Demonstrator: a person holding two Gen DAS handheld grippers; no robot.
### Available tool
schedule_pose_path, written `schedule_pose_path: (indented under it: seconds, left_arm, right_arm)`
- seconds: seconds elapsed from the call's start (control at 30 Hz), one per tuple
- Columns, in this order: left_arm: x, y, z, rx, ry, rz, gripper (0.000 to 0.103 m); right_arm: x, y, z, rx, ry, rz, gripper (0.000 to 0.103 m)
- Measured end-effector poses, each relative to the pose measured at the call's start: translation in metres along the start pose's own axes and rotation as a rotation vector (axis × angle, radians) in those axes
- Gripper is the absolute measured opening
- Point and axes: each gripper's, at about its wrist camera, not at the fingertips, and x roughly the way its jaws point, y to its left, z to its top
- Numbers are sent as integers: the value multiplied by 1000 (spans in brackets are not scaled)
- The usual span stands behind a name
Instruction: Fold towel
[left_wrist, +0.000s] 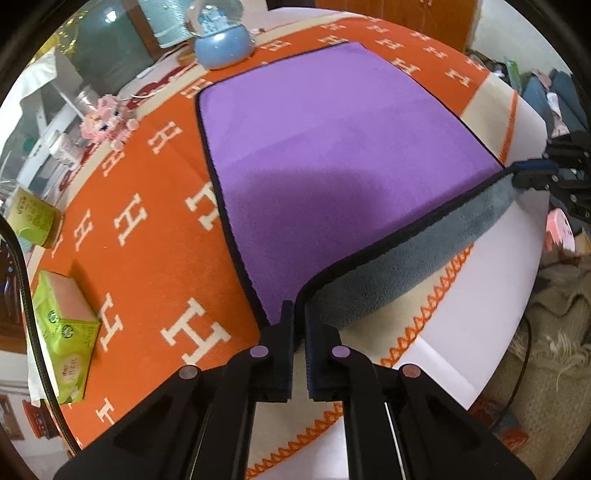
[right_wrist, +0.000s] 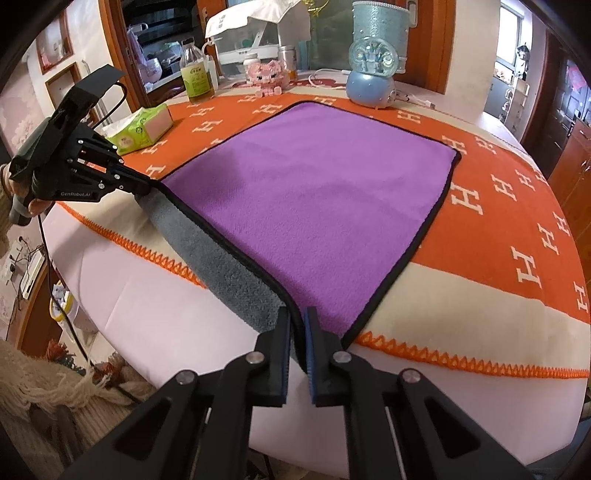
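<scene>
A purple towel (left_wrist: 332, 147) with black trim and a grey underside lies spread on the orange blanket; it also shows in the right wrist view (right_wrist: 314, 192). My left gripper (left_wrist: 298, 306) is shut on the towel's near left corner, lifted so the grey underside (left_wrist: 406, 258) shows. My right gripper (right_wrist: 297, 317) is shut on the near right corner. The near edge hangs raised between the two grippers. The right gripper appears at the far right of the left wrist view (left_wrist: 532, 173), and the left gripper at the left of the right wrist view (right_wrist: 144, 186).
An orange blanket (right_wrist: 517, 221) with white H letters covers the table. A blue snow globe (right_wrist: 371, 74), pink toy pig (right_wrist: 266, 75), green tissue pack (right_wrist: 142, 127) and bottle (right_wrist: 197, 77) stand beyond the towel. A second tissue box (left_wrist: 66, 332) lies at left.
</scene>
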Motion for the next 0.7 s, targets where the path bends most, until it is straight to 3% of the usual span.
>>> schedule_pose_path:
  seconds: [0.37,0.7]
  left_arm:
    - [-5,13,28,-71,-79,74,2]
    - [6,28,93,-106,-161,174,2]
  right_arm:
    - [-5,-12,21,57,-58,-60,5]
    - [9,-51,63,113,-126,-157,5]
